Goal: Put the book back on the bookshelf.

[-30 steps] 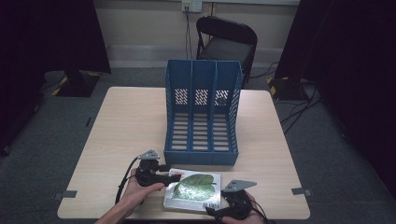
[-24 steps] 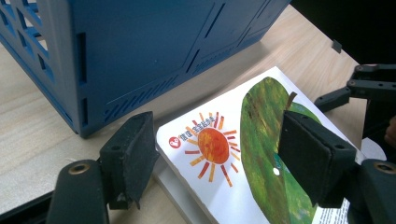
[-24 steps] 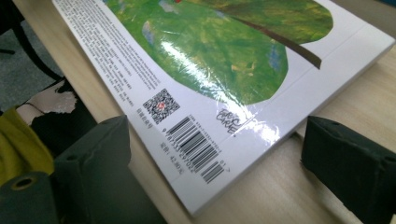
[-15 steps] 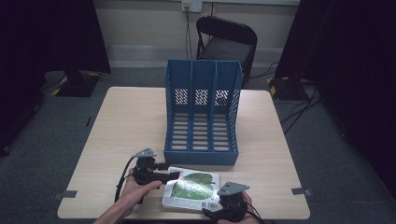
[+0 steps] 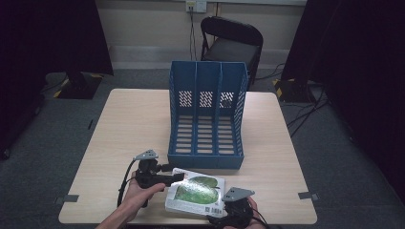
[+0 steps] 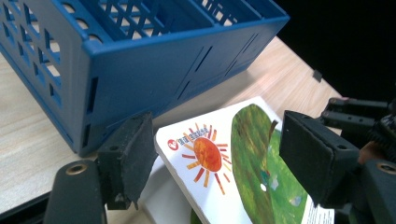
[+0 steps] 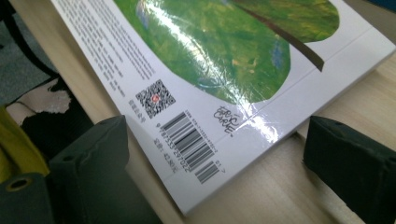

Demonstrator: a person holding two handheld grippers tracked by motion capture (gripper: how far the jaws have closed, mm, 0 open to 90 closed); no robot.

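A picture book (image 5: pixel 196 191) with a green leaf on its white cover lies near the table's front edge, just in front of the blue three-slot file rack (image 5: pixel 206 119). My left gripper (image 5: pixel 173 174) is at the book's left end. In the left gripper view the book (image 6: pixel 224 154) shows its orange-sun corner between the left gripper's (image 6: pixel 224 163) spread jaws, and the pads stand off it. My right gripper (image 5: pixel 225 210) is at the front right corner. There the book's (image 7: pixel 210 70) barcode corner sits between the right gripper's (image 7: pixel 219 172) wide-apart jaws, untouched.
The rack (image 6: pixel 140 70) lies on its back on the wooden table (image 5: pixel 133 124), slots facing up, close behind the book. A black chair (image 5: pixel 229 43) stands beyond the table's far edge. The table's front edge (image 7: pixel 93 107) runs right beside the right gripper.
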